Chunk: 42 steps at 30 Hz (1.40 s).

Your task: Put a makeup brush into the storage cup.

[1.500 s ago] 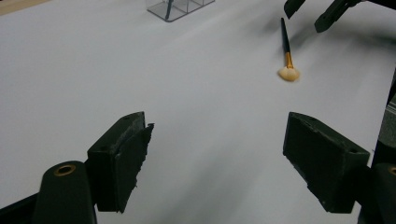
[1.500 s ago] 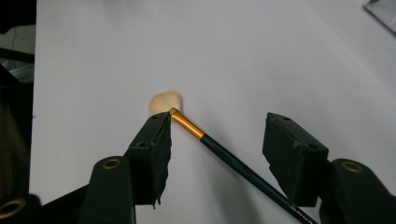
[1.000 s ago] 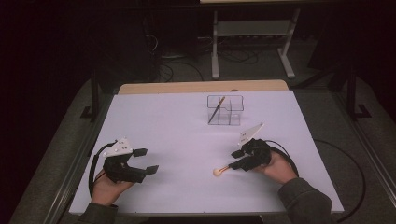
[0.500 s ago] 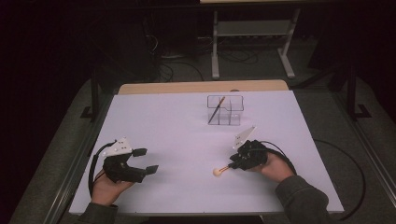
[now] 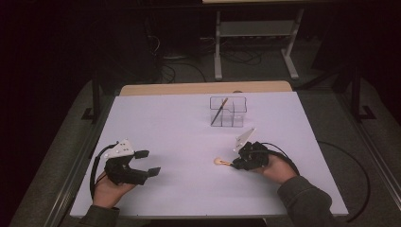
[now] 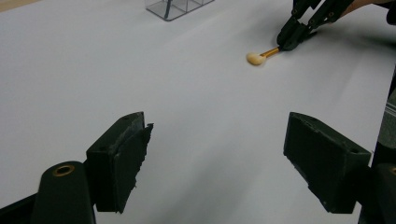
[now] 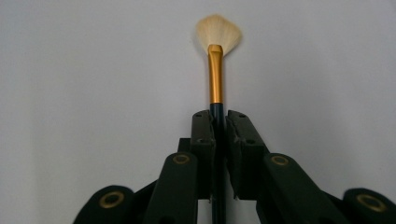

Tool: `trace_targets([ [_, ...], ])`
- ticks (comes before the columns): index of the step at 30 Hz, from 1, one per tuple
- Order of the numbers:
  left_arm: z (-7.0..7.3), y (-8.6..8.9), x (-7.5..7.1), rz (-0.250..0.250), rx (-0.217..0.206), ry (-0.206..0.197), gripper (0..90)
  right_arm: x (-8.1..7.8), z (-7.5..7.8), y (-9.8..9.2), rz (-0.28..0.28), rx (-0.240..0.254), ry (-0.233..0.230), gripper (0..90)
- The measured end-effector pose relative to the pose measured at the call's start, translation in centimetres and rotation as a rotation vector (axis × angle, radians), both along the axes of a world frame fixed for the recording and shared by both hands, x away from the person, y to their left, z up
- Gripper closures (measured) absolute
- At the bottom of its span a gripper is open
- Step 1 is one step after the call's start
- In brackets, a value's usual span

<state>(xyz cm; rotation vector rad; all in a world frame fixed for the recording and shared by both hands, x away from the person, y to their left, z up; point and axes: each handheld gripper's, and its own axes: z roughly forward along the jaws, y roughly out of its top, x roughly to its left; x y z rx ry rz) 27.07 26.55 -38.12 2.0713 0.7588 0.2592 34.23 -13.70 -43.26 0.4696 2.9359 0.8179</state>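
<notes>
White worktop (image 5: pixel 179 137) spreads before me. My right tongs (image 5: pixel 235 163) lie low, pointing left, and have just been closing; they now clench the dark handle of the fan brush (image 7: pixel 217 60), which lies on the sheet. My left tongs (image 5: pixel 147 163) rest released, palm underneath.

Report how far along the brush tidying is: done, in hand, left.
Done: one dark brush already leans in the clear organizer. In hand: the right claw has just been closing and now pinches the dark handle of the fan brush, whose bristles lie on the white table. Left: probably lifting it into the organizer. The left claw rests open, holding nothing.
</notes>
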Motion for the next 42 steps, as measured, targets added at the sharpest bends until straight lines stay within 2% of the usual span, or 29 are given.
trace_targets([
  [6,0.1,0.0,0.0,-0.005,0.006,-0.003,20.9,0.6,0.2,0.5,0.008,-0.038,0.033,82.7],
  [11,0.0,0.0,0.0,-0.001,-0.001,0.000,20.9,0.7,0.2,0.4,0.000,-0.029,0.049,82.8],
  [21,0.0,0.0,0.0,-0.001,-0.011,0.002,20.9,0.8,0.1,-0.1,-0.015,0.011,0.074,82.8],
  [26,0.0,0.0,0.0,-0.005,-0.006,0.000,20.9,0.6,0.3,-0.6,-0.027,0.048,0.086,82.8],
  [36,-0.1,-0.5,0.0,-0.029,0.002,0.007,20.8,0.2,1.2,-0.9,-0.022,0.099,0.076,82.8],
  [40,-0.2,-0.9,0.0,-0.038,-0.007,0.007,20.9,0.0,1.5,-1.0,-0.014,0.116,0.067,82.8],
  [42,-0.2,-1.0,0.1,-0.048,0.003,0.009,21.1,-0.1,1.7,-1.0,-0.017,0.122,0.067,82.8],
])
